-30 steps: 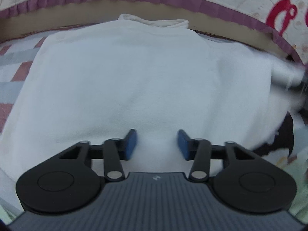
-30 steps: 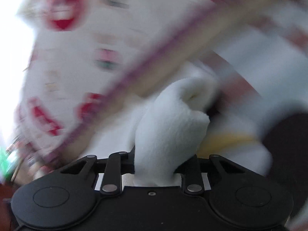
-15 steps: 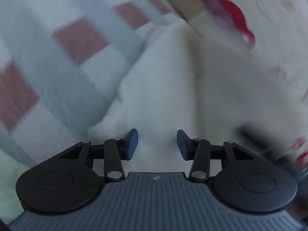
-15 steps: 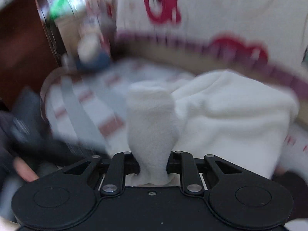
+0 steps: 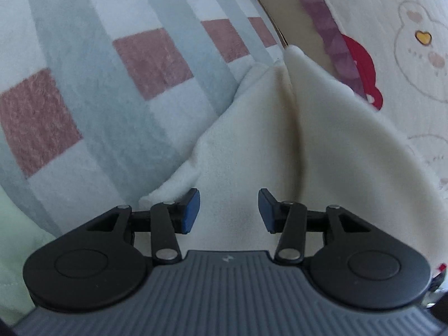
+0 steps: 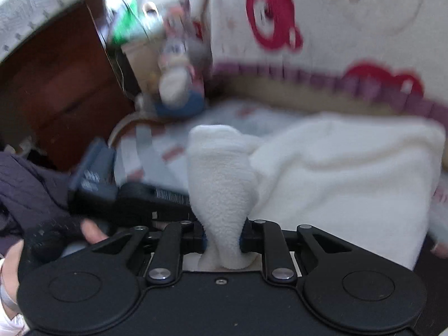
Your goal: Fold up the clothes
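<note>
Left gripper (image 5: 229,210): jaws spread wide, blue pads (image 5: 191,210) clear of each other, nothing between them. Right gripper (image 6: 223,238): jaws clamped tight. Gloved hand (image 6: 56,235) to its left.

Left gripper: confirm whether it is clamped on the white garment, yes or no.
No: the left gripper has its blue pads spread apart, with the white garment lying ungripped between them.

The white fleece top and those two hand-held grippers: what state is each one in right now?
White fleece top: partly folded, lying on the checked blanket, one bunched part lifted.
Right hand-held gripper: shut on a bunch of the top.
Left hand-held gripper: open, empty, fingers over the top's edge.
</note>
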